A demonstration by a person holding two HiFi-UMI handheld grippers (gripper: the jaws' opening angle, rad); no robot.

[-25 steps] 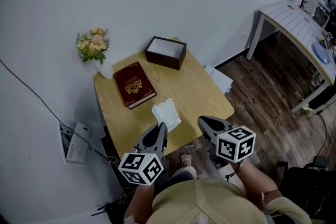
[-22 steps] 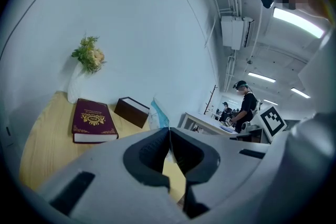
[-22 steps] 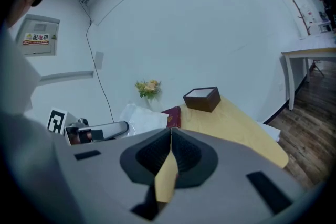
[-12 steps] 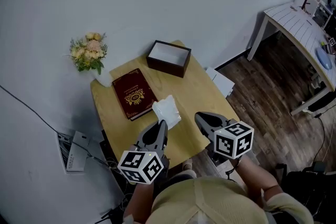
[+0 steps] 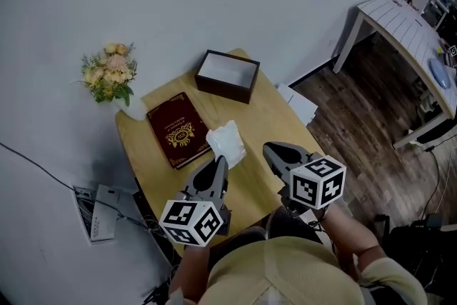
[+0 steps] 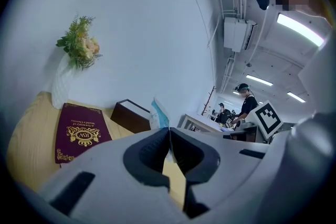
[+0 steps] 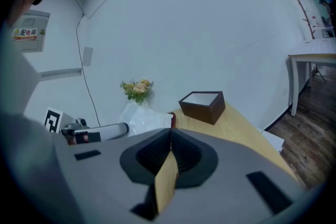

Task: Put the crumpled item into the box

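Here the left gripper has its jaws pressed together on the near edge of the crumpled item, a white, wrinkled sheet. In the left gripper view a thin sliver of it runs down between the closed jaws and the rest stands up just above their tips. From the head view, the item sits near the middle of the round wooden tabletop, just beside the right edge of a maroon book with a gold emblem on its cover.

The box, dark brown outside and pale inside, stands open at the far edge of the tabletop, beyond the item and apart from it. A bunch of flowers in a white vase stands at the far left corner, near the book.

The right gripper hovers over the near right part of the tabletop, to the right of the item and not touching it. Its jaws are closed against each other with nothing between them; only bare wood shows through the gap below.

A white desk stands well off to the right on the dark plank floor.
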